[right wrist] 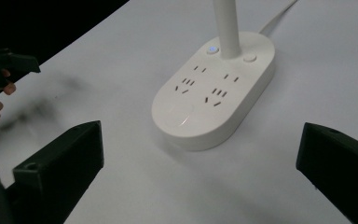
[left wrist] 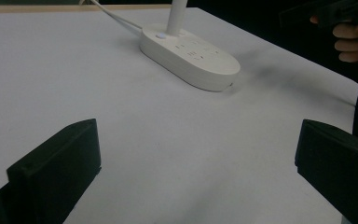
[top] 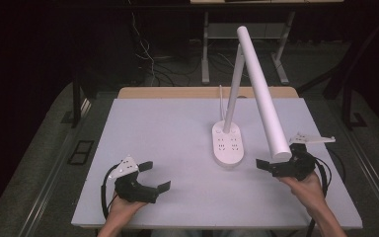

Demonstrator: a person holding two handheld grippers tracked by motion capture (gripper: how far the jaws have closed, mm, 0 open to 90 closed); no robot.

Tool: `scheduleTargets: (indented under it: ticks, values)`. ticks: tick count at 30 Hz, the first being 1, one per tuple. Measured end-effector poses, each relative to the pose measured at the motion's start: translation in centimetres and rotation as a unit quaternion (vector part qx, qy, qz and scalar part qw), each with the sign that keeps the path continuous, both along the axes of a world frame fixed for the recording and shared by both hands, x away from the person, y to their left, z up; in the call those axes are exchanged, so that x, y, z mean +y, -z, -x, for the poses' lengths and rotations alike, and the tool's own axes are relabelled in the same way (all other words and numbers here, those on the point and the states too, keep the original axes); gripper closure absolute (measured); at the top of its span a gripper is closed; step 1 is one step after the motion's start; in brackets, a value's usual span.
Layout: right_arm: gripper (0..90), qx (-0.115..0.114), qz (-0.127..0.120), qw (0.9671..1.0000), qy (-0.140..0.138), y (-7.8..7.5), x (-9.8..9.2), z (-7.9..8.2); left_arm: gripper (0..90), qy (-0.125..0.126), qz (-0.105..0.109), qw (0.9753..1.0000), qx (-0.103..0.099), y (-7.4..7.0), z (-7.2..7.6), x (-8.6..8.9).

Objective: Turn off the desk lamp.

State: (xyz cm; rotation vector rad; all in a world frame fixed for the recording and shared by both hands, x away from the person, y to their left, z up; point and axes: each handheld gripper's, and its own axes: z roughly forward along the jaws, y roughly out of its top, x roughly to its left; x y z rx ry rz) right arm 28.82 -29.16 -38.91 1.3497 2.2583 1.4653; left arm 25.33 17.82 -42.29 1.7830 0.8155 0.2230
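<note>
Right gripper view: I am looking along my right gripper [right wrist: 200, 172], jaws spread wide and gripping nothing, aimed at the lamp base [right wrist: 214, 91] lying just ahead on the white table [right wrist: 335, 60].
Left gripper: I am holding my left gripper [top: 153, 177] wide as well, empty, near the front left of the table and well apart from the base.
Right gripper in the high view: I am keeping it [top: 275, 159] just right of the base, with the end of the lamp head [top: 264, 91] hanging over it.
Lamp: the base is sitting near the middle of the table, sockets and two small buttons on top, and a thin stem [top: 232, 89] is rising from its far end; a white cord [right wrist: 279, 14] is running off the far side.
Step in hand: I am judging that I am lining up on the base or one of its buttons [right wrist: 212, 49].
Risk, head: if I am lifting the right gripper carelessly, I am likely to knock the lamp head and swing or tip the lamp.
Risk, base: pushing sideways with one jaw could be sliding the base and tugging the cord.
Risk, button: the buttons are sitting tight beside the stem, so a wide jaw could be striking the stem instead.
</note>
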Motion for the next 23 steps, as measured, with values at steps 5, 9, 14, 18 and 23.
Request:
scheduleTargets:
  ticks: [5,9,14,18,23]
  values:
    - [0.6,-0.004,0.001,1.0000,0.000,0.9,0.0,1.3,0.0,0.001,-0.002,1.0000,0.001,0.0,0.0,0.0]
    - [0.6,-0.009,-0.003,1.0000,0.001,1.3,0.0,2.1,0.0,0.001,-0.002,1.0000,0.001,0.0,0.0,0.0]
    - [0.6,-0.011,0.000,0.9999,0.001,2.1,0.3,3.2,0.0,0.002,-0.002,1.0000,0.001,0.0,0.0,-0.1]
    - [0.6,-0.013,0.002,0.9999,0.000,2.5,0.4,3.8,0.0,0.002,-0.001,1.0000,0.001,0.0,0.0,-0.1]
    - [0.6,-0.018,0.000,0.9998,-0.003,2.7,0.5,4.3,0.0,0.004,-0.003,1.0000,0.001,0.0,-0.1,-0.1]
